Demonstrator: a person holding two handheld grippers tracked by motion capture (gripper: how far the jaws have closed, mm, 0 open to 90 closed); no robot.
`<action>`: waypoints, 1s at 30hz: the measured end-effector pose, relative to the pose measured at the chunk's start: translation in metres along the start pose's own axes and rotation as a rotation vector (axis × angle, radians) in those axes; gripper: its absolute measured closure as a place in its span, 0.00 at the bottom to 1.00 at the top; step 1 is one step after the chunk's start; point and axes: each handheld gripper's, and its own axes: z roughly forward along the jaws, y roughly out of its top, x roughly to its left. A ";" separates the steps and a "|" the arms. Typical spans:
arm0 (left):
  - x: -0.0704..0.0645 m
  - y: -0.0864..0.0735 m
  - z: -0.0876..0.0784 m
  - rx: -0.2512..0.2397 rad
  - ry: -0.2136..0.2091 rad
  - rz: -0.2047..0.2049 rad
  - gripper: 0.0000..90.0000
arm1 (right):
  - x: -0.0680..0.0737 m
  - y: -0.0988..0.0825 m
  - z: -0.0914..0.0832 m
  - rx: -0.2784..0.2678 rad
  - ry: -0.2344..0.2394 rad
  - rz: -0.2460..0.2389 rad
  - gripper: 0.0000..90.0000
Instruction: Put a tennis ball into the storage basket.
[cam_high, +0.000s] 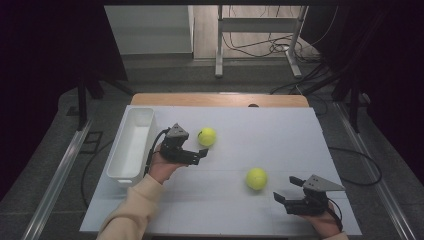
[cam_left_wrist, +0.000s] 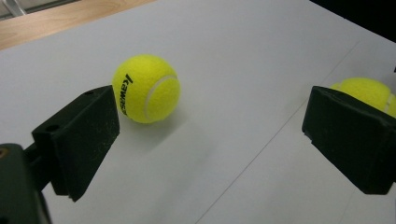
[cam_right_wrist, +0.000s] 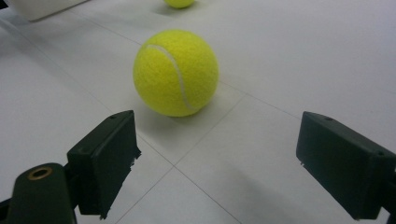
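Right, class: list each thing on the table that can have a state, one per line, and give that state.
Left gripper: open, holding nothing, beside the far tennis ball.
Right gripper: open, holding nothing, short of the near tennis ball.
Far tennis ball: resting on the table, ungripped.
Near tennis ball: resting on the table, ungripped.
White bin: upright, nothing visible inside.

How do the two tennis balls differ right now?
The far ball lies just beyond the left claw, toward the white bin; the near ball lies ahead of the right claw. The far ball shows black lettering; the near ball shows only its seam. Both are yellow, resting free on the table.
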 end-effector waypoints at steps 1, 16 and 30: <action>0.001 0.000 0.001 0.002 0.001 0.000 0.05 | 0.000 0.000 0.000 0.000 0.000 0.000 0.15; 0.009 0.006 0.019 0.023 0.019 -0.005 0.05 | 0.000 0.000 0.000 0.004 -0.006 -0.002 0.15; 0.016 0.013 0.041 0.042 0.049 -0.008 0.06 | -0.002 0.000 -0.003 -0.002 -0.004 -0.004 0.15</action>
